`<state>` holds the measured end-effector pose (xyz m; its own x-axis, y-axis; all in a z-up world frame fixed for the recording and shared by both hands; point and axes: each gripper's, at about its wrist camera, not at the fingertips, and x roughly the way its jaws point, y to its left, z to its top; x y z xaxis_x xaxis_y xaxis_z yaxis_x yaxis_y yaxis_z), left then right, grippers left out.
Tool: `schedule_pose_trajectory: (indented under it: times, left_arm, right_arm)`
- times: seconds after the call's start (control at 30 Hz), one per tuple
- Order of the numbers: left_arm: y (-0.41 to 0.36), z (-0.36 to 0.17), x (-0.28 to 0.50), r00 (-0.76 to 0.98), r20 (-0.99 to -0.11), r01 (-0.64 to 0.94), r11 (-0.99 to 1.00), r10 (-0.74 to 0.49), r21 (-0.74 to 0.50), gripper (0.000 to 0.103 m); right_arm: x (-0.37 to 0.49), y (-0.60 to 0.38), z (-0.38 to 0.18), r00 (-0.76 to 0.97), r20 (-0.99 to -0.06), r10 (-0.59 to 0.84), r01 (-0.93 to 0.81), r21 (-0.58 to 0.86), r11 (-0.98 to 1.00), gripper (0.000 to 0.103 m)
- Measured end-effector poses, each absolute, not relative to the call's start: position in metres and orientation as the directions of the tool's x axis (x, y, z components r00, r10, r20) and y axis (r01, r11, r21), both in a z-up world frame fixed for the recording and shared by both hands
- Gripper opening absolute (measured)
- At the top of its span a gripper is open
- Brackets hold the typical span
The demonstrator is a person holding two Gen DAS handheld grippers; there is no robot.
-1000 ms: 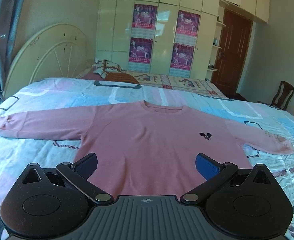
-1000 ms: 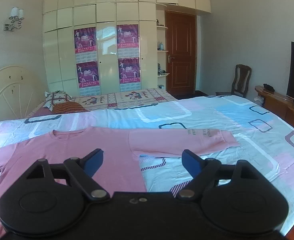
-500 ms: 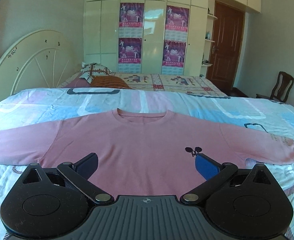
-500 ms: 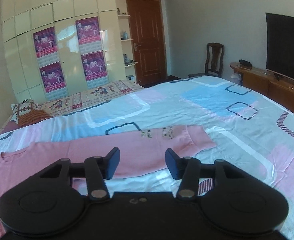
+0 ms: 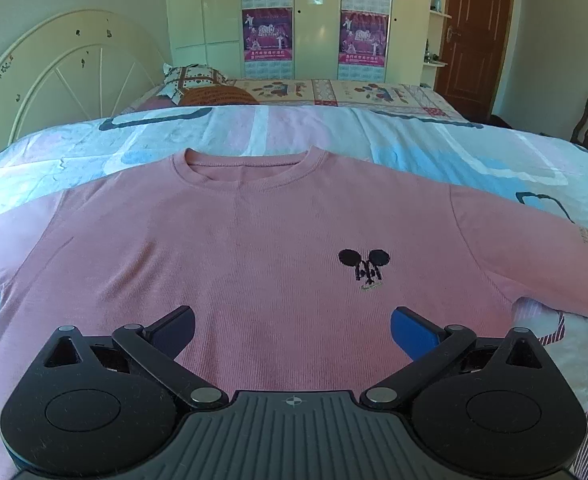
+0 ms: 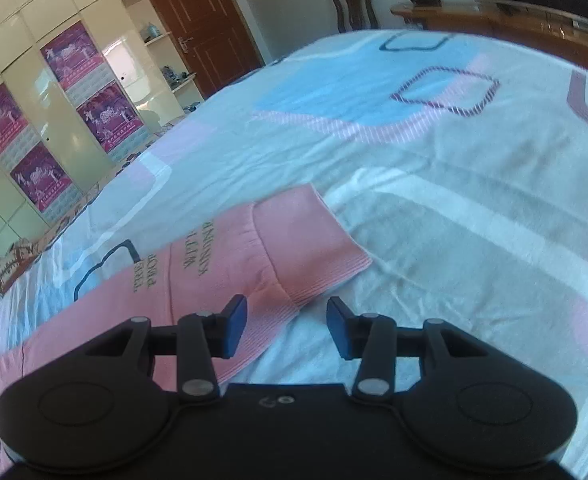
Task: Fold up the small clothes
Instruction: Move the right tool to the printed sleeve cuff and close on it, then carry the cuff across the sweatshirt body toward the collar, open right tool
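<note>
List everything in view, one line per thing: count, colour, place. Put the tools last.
shirt: one, pink, long-sleeved, spread flat on the bed, neck away from the camera
sleeve cuff: one, pink, lying flat just ahead of the right tool
bedcover: one, white with blue and pink patches, under the shirt
pillows: a small pile, patterned, by the headboard
headboard: one, cream, left
wardrobe: one, cream, four purple posters, back wall
door: one, brown, right of wardrobe
chair: one, dark wood, far wall
left tool: open, over the shirt's lower body
right tool: open, nothing gripped, jaws have just been closing
</note>
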<state>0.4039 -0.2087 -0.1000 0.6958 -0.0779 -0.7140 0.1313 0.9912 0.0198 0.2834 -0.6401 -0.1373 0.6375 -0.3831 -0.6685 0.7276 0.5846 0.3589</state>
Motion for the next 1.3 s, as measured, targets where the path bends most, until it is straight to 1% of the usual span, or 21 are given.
schedule_pose_trajectory:
  times: [0.1, 0.17, 0.2, 0.23, 0.3, 0.37, 0.4, 0.43, 0.47, 0.5, 0.53, 0.67, 0.77, 0.87, 1.03, 1.17, 1.3]
  left_arm:
    - [-0.214, -0.102, 0.41, 0.693, -0.718, 0.125, 0.992, -0.066, 0.03, 0.103]
    - [-0.217, -0.102, 0.414, 0.688, -0.723, 0.119, 0.992, -0.06, 0.032, 0.103]
    - [-0.218, -0.101, 0.414, 0.688, -0.723, 0.118, 0.992, -0.057, 0.034, 0.103]
    - [-0.219, -0.101, 0.416, 0.689, -0.722, 0.118, 0.992, -0.054, 0.039, 0.103]
    - [-0.22, -0.099, 0.419, 0.694, -0.718, 0.122, 0.991, -0.053, 0.045, 0.103]
    - [-0.22, -0.1, 0.421, 0.693, -0.719, 0.123, 0.991, -0.046, 0.055, 0.103]
    - [-0.219, -0.101, 0.423, 0.684, -0.728, 0.125, 0.991, -0.046, 0.055, 0.103]
    - [-0.218, -0.103, 0.425, 0.672, -0.739, 0.128, 0.99, -0.047, 0.054, 0.103]
    - [-0.216, -0.104, 0.426, 0.665, -0.745, 0.131, 0.99, -0.047, 0.054, 0.103]
    - [-0.214, -0.104, 0.426, 0.664, -0.746, 0.134, 0.989, -0.046, 0.058, 0.103]
    - [-0.211, -0.104, 0.426, 0.663, -0.748, 0.136, 0.989, -0.044, 0.063, 0.103]
    - [-0.192, -0.106, 0.431, 0.654, -0.756, 0.111, 0.992, -0.023, 0.066, 0.103]
    - [-0.171, -0.108, 0.439, 0.648, -0.761, 0.088, 0.994, -0.002, 0.072, 0.103]
    - [-0.146, -0.111, 0.447, 0.641, -0.767, 0.093, 0.995, -0.027, 0.042, 0.103]
    - [-0.109, -0.115, 0.452, 0.657, -0.753, 0.102, 0.994, -0.047, 0.026, 0.103]
    - [-0.076, -0.117, 0.457, 0.666, -0.743, 0.087, 0.996, -0.063, -0.006, 0.103]
    - [-0.043, -0.118, 0.458, 0.673, -0.735, 0.072, 0.996, -0.086, -0.052, 0.103]
  right_arm:
    - [0.279, -0.654, -0.147, 0.681, -0.641, -0.353, 0.708, 0.456, 0.54, 0.042]
    - [0.281, -0.661, -0.149, 0.696, -0.632, -0.341, 0.696, 0.478, 0.536, 0.025]
    - [0.283, -0.663, -0.149, 0.7, -0.633, -0.33, 0.688, 0.477, 0.547, 0.008]
    - [0.286, -0.663, -0.147, 0.708, -0.627, -0.325, 0.676, 0.468, 0.57, 0.008]
    - [0.29, -0.654, -0.133, 0.722, -0.59, -0.362, 0.651, 0.4, 0.645, 0.007]
    - [0.295, -0.644, -0.118, 0.731, -0.536, -0.423, 0.625, 0.278, 0.729, 0.007]
    - [0.302, -0.643, -0.117, 0.698, -0.538, -0.472, 0.645, 0.187, 0.741, 0.007]
    - [0.31, -0.65, -0.123, 0.649, -0.578, -0.496, 0.67, 0.125, 0.731, 0.007]
    - [0.316, -0.659, -0.133, 0.602, -0.633, -0.486, 0.692, 0.111, 0.713, 0.007]
    - [0.32, -0.671, -0.144, 0.575, -0.684, -0.45, 0.706, 0.136, 0.695, 0.007]
    - [0.318, -0.677, -0.145, 0.593, -0.669, -0.448, 0.711, 0.175, 0.681, 0.007]
    - [0.328, -0.666, -0.138, 0.601, -0.656, -0.456, 0.715, 0.186, 0.674, 0.007]
    - [0.33, -0.642, -0.127, 0.653, -0.613, -0.446, 0.677, 0.208, 0.706, 0.007]
    - [0.343, -0.605, -0.112, 0.715, -0.568, -0.408, 0.604, 0.207, 0.77, 0.007]
    - [0.381, -0.525, -0.093, 0.778, -0.546, -0.31, 0.461, 0.162, 0.872, 0.007]
    - [0.407, -0.466, -0.086, 0.807, -0.541, -0.238, 0.371, 0.15, 0.917, 0.007]
    - [0.433, -0.4, -0.085, 0.825, -0.547, -0.14, 0.242, 0.118, 0.963, 0.007]
